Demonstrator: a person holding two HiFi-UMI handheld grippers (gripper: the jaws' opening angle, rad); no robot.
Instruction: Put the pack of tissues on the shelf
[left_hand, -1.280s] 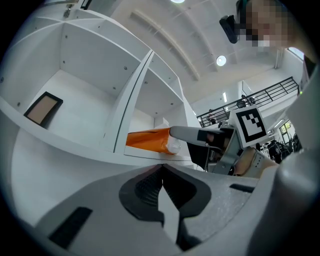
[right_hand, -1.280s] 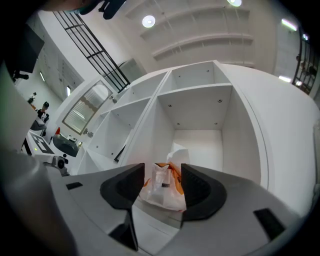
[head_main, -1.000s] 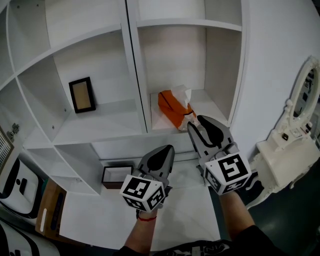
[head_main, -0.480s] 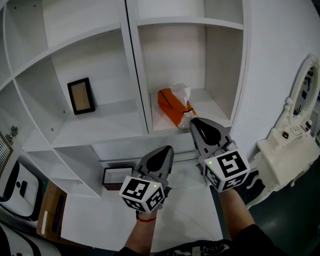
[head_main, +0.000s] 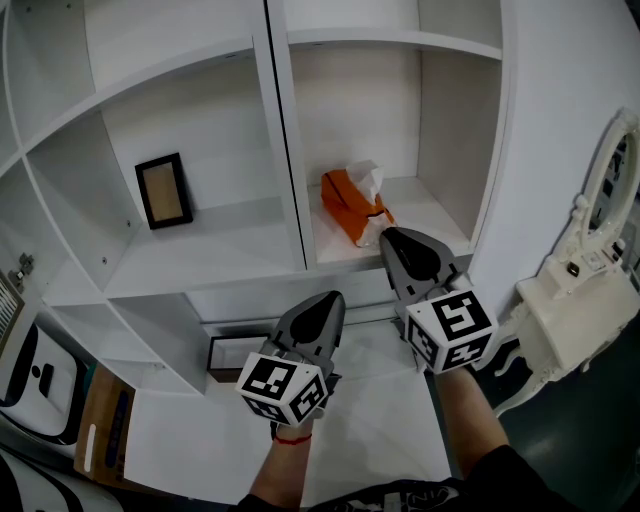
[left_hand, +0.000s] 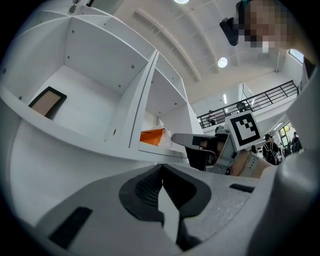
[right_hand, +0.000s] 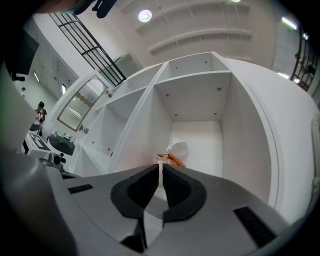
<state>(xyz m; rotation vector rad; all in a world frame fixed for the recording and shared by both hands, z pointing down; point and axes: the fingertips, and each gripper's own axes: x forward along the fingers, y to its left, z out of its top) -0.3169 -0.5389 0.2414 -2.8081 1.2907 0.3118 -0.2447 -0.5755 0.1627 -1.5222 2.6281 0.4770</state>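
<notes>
The pack of tissues (head_main: 352, 205) is a soft orange packet with a tuft of white tissue standing out of its top. It lies on the floor board of the right-hand compartment of the white shelf (head_main: 285, 150), near the dividing wall, with its long side running from 11 o'clock to 5 o'clock in the head view. From the right gripper view the pack (right_hand: 175, 155) shows as white tuft and a scrap of orange just past the jaw tips, at 12 o'clock.

The right gripper (head_main: 392, 235) has its 2 jaws pressed together with only a hairline slit between them and nothing held. Its tips sit at the front edge of that compartment, just beside the pack's near corner, which lies at 11 o'clock from them. Whether they touch it cannot be told.

The left gripper (head_main: 330, 298) is at 7 o'clock from the right one, below the shelf's front lip. Its jaws are likewise brought together and empty.

A dark picture frame (head_main: 164, 189) leans in the left compartment, at 9 o'clock from the pack.
</notes>
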